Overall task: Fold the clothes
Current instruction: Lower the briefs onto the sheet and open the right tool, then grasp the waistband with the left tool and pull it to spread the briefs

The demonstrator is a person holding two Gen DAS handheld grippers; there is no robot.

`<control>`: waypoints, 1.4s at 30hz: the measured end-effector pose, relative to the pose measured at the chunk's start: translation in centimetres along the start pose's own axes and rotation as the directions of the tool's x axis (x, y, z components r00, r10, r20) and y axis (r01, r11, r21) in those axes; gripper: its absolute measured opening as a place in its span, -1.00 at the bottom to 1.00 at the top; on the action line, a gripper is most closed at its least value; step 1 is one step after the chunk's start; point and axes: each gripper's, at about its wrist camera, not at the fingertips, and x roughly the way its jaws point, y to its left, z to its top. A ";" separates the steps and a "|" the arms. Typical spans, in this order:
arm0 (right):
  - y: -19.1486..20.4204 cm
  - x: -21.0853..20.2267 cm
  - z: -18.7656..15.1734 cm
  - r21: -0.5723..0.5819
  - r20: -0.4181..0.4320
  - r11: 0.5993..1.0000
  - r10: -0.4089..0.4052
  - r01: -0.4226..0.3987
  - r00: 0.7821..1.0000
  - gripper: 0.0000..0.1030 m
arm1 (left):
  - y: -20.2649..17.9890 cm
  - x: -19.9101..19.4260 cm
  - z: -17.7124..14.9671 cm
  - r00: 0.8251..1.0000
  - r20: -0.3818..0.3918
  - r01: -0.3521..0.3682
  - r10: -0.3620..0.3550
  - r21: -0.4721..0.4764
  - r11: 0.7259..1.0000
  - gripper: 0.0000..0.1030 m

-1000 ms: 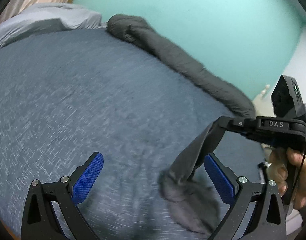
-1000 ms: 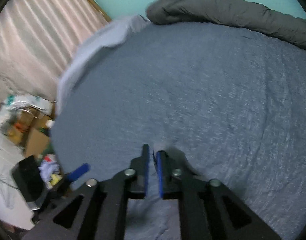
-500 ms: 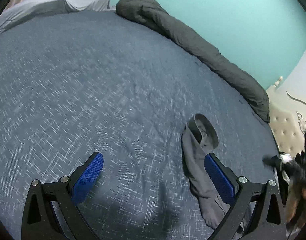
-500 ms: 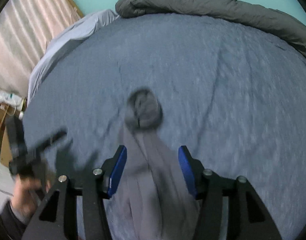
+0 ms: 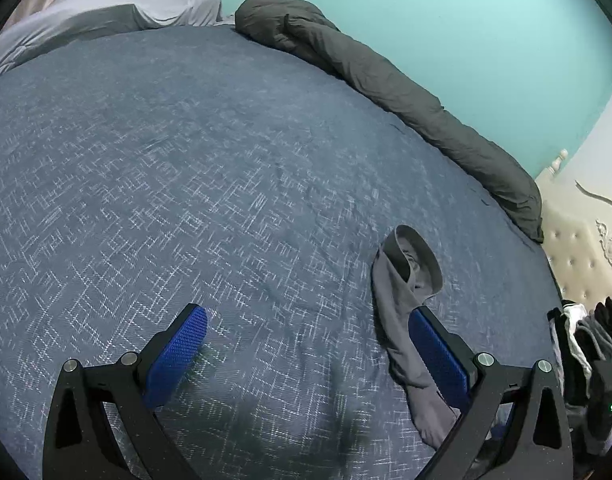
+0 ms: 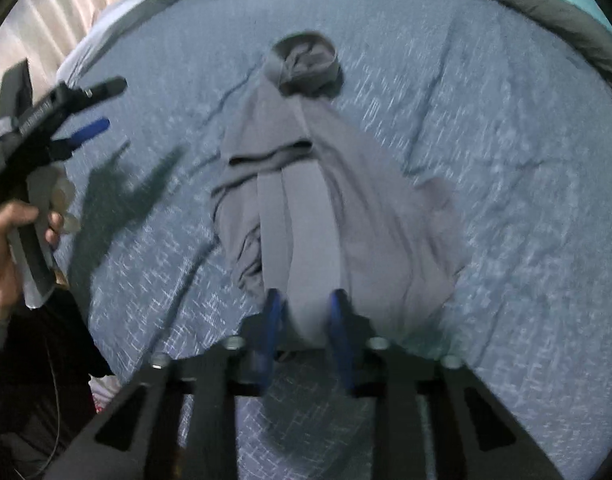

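My left gripper [image 5: 306, 344] hangs over the blue bedspread [image 5: 186, 184], its jaws spread wide and holding nothing. The grey garment [image 6: 306, 184] lies crumpled on the bedspread, its round collar end on the side toward the rolled dark duvet [image 5: 406, 96]. My right gripper [image 6: 304, 316] sits at the garment's near end, jaws partly parted with a fold of the cloth between them; the view is blurred, so I cannot tell whether they pinch it.

Blue-covered bed [image 5: 186, 160] against a teal wall [image 5: 446, 20], curtains [image 6: 54, 8] beside.
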 end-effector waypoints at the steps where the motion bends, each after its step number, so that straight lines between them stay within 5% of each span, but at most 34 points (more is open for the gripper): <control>1: 0.0 0.4 -0.1 -0.004 -0.013 1.000 -0.013 0.013 1.000 -0.82 | 0.0 0.0 0.0 1.000 0.001 0.002 -0.002 0.002 1.000 0.99; 8: -2.7 -2.5 1.6 0.068 0.106 0.995 -0.086 0.079 0.991 -0.91 | -0.4 0.7 0.0 1.000 -0.013 0.003 -0.003 0.017 1.000 0.99; 16: -10.8 -9.1 7.2 0.217 0.253 0.967 -0.188 0.134 0.949 -0.91 | -1.8 1.9 -0.1 0.999 -0.036 0.008 -0.006 0.052 0.999 0.99; 23: -16.9 -8.5 11.3 0.348 0.233 0.927 -0.232 0.142 0.944 -0.91 | -3.6 3.2 -0.1 0.997 -0.068 0.032 -0.026 0.097 0.995 0.99; 29: -19.6 -5.2 11.0 0.400 0.199 0.902 -0.257 0.161 0.946 -0.67 | -5.2 5.1 0.2 0.992 -0.114 0.067 -0.052 0.137 0.988 0.99; 30: -19.7 -5.3 10.4 0.409 0.240 0.903 -0.248 0.134 0.939 -0.57 | -5.4 5.5 0.3 0.991 -0.122 0.068 -0.051 0.142 0.988 0.99; 32: -20.2 -5.8 8.7 0.458 0.311 0.887 -0.227 0.063 0.923 0.00 | -5.9 6.5 0.5 0.990 -0.137 0.065 -0.045 0.151 0.986 0.99; 36: -20.2 -5.5 5.7 0.498 0.400 0.865 -0.158 -0.069 0.903 0.00 | -6.4 8.0 1.2 0.988 -0.148 0.061 -0.039 0.145 0.987 0.99; 42: -18.8 -3.1 3.0 0.450 0.434 0.884 -0.092 -0.127 0.896 0.00 | -7.9 9.9 2.1 0.987 -0.159 0.055 -0.019 0.221 0.974 0.99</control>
